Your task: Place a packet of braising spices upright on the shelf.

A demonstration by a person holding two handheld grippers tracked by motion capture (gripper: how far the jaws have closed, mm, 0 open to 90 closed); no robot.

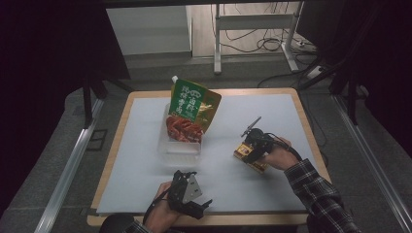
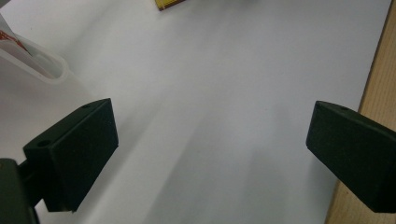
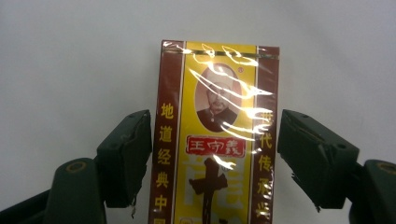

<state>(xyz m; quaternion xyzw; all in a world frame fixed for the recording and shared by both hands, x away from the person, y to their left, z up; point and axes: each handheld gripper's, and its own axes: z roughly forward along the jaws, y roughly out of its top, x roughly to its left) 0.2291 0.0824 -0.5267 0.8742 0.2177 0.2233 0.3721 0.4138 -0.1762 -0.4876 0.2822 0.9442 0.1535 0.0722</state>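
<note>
The right tongs (image 3: 215,144) grip a yellow-and-brown box (image 3: 215,135) by its long sides, seemingly just off the table (image 1: 272,104) near its right edge, so the carrying step is in hand. Next likely calls for moving it toward the clear tub (image 1: 179,151) holding a green pouch (image 1: 192,109) near the far-left corner. The left tongs (image 2: 210,154) rest wide and empty at the near edge

Grey floor (image 1: 58,145), metal desk frame (image 1: 252,29), cables (image 1: 272,43).
</note>
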